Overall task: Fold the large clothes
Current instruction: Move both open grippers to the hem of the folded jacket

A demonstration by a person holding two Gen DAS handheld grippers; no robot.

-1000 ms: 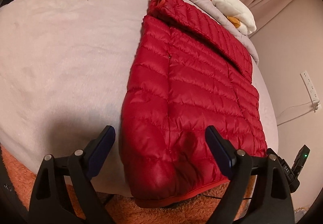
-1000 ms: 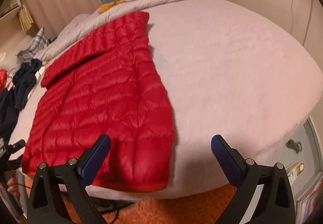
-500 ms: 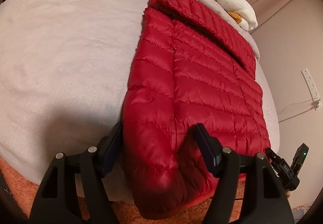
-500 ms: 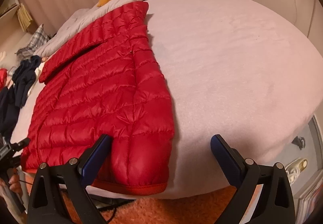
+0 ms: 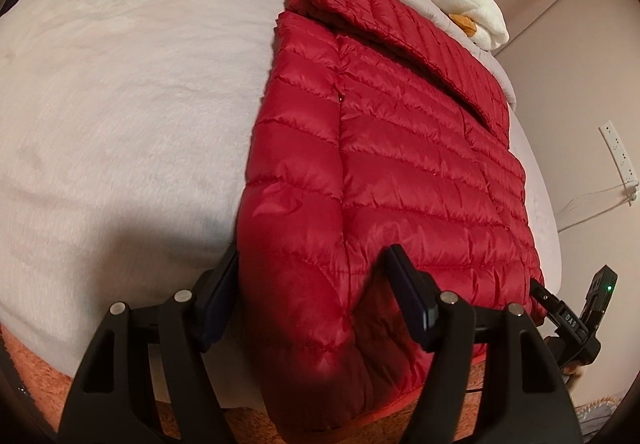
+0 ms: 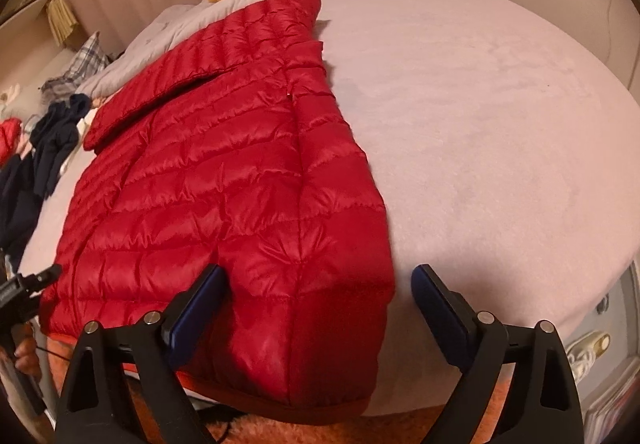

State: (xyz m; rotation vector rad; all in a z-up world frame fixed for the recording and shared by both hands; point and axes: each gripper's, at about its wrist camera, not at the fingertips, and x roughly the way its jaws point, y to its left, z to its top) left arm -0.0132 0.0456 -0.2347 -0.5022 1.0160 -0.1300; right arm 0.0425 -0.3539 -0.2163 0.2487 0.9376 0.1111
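Observation:
A red quilted puffer jacket (image 5: 400, 172) lies flat on the pale bed, sleeve folded across its top; it also shows in the right wrist view (image 6: 224, 180). My left gripper (image 5: 316, 300) is open, its fingers straddling the jacket's near left hem corner, the left pad against the jacket's edge. My right gripper (image 6: 320, 308) is open, its fingers straddling the near right hem corner, the right finger over bare blanket. Neither has closed on the fabric. The hem hangs slightly over the bed's front edge.
The pale blanket (image 5: 120, 104) covers the bed (image 6: 500, 132). A white and orange plush toy (image 5: 460, 0) lies at the far end. Dark clothes (image 6: 48, 148) are piled at the bed's side. An orange rug (image 6: 280, 428) lies below. A wall socket strip (image 5: 618, 156) hangs right.
Both grippers have moved forward onto the jacket's near hem, so each now has a hem corner between its open fingers. The left jaws have narrowed somewhat. The jacket has not moved.

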